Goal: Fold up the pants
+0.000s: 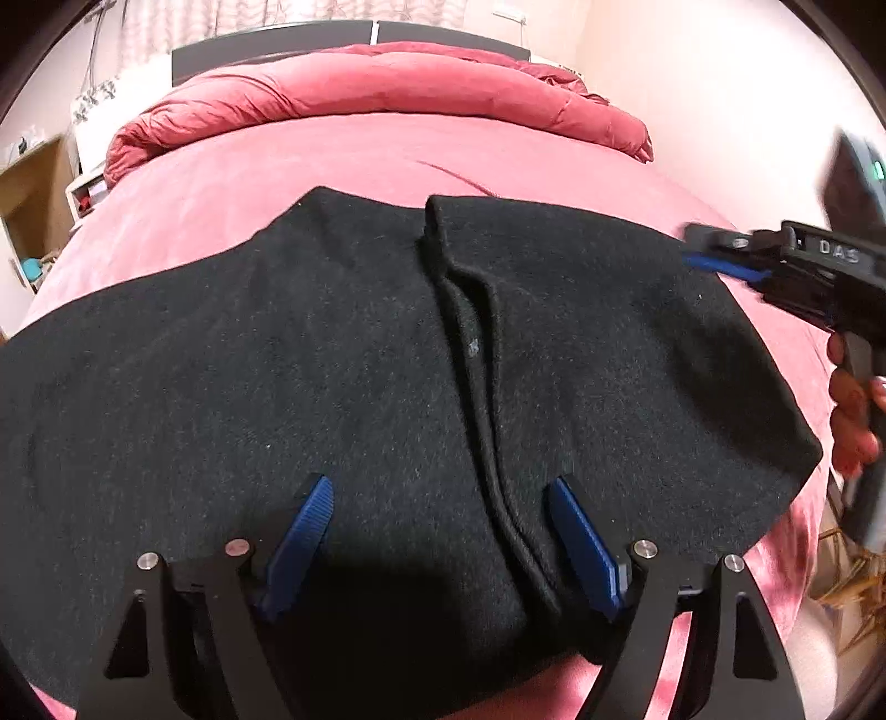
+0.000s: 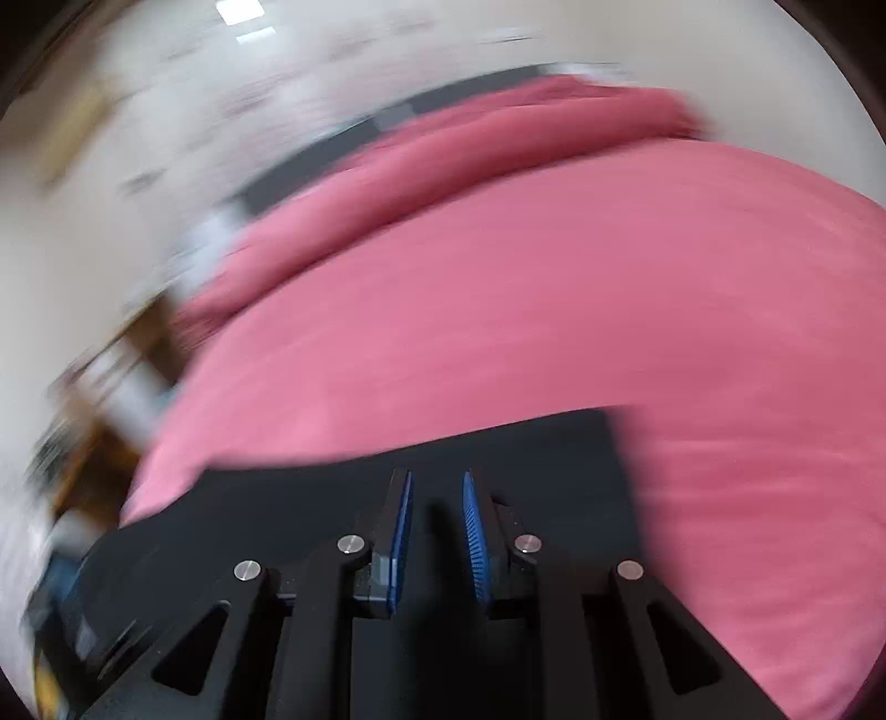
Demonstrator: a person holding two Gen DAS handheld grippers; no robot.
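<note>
Black pants [image 1: 343, 354] lie spread flat on the pink bed, with a raised fold ridge [image 1: 476, 354] running down the middle. My left gripper [image 1: 440, 493] hovers just above the near part of the pants, open and empty. My right gripper [image 1: 714, 260] comes in from the right edge over the pants' far right corner. In the blurred right wrist view the right gripper [image 2: 437, 487] is over the black pants [image 2: 554, 459], its blue pads a narrow gap apart with nothing between them.
A pink bedsheet [image 1: 343, 160] covers the bed, with a rolled pink duvet [image 1: 365, 88] at the far end against a dark headboard [image 1: 266, 47]. Shelving with small items [image 1: 33, 205] stands at the left. A hand [image 1: 853, 421] holds the right gripper's handle.
</note>
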